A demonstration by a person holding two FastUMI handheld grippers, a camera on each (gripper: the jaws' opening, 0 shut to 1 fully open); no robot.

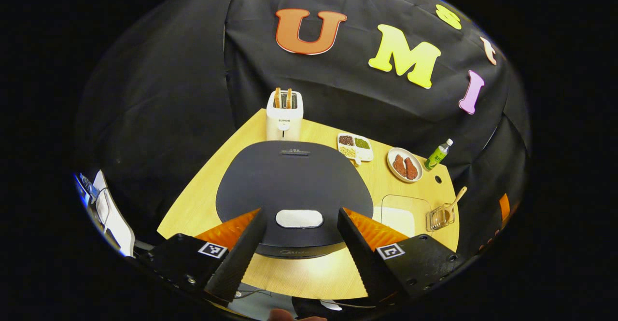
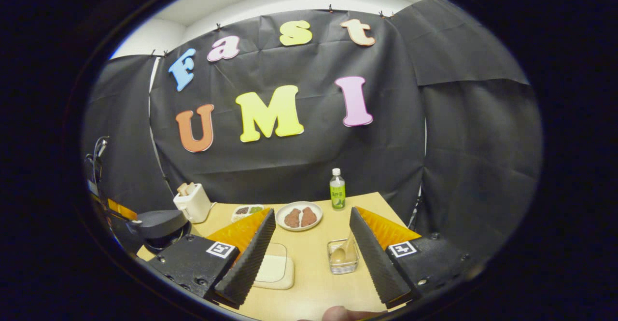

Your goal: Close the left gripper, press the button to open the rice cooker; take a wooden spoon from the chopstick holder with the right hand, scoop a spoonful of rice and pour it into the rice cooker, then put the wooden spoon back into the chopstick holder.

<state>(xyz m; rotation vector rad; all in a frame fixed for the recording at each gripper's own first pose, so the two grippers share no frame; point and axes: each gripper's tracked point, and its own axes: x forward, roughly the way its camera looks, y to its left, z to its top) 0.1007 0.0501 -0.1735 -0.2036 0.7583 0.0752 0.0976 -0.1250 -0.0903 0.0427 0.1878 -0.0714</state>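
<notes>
Black cloth backs my wooden worktop [image 1: 318, 272]. I see the left claw [image 1: 299, 244] spread wide above the closed rice cooker [image 1: 294, 186], whose button [image 1: 299, 218] lies between its fingers. My right claw [image 2: 311, 258] gapes empty near the chopstick holder [image 2: 343, 258] holding the wooden spoon [image 2: 338, 255].

A staged kitchen booth: black cloth walls enclose a wooden desk [image 2: 318, 272] carrying a rice cooker [image 1: 294, 190], toaster [image 1: 284, 116], plate of food [image 2: 299, 216] and drink bottle [image 2: 337, 189].
</notes>
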